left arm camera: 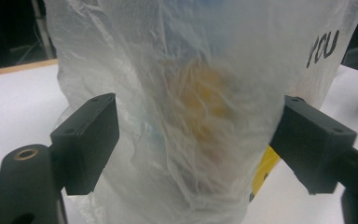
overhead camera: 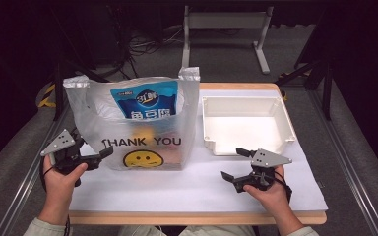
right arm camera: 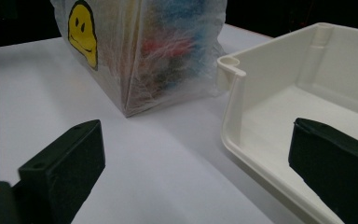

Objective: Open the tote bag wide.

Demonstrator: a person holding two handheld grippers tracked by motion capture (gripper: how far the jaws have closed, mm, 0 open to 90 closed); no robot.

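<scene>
**Left jaws straddle the bag's end**

My left gripper (overhead camera: 101,155) has the translucent "THANK YOU" plastic bag (overhead camera: 142,128) bulging between its jaws; I cannot tell whether the pads press it. My right gripper (overhead camera: 234,164) stands released, nothing between its jaws: the bag lies ahead to their left, the white tray (right arm camera: 242,116) just beside the right jaw.

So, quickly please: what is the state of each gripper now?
Left gripper: open, jaws around the plastic bag, not yet pressing.
Right gripper: open, holding nothing.
</scene>
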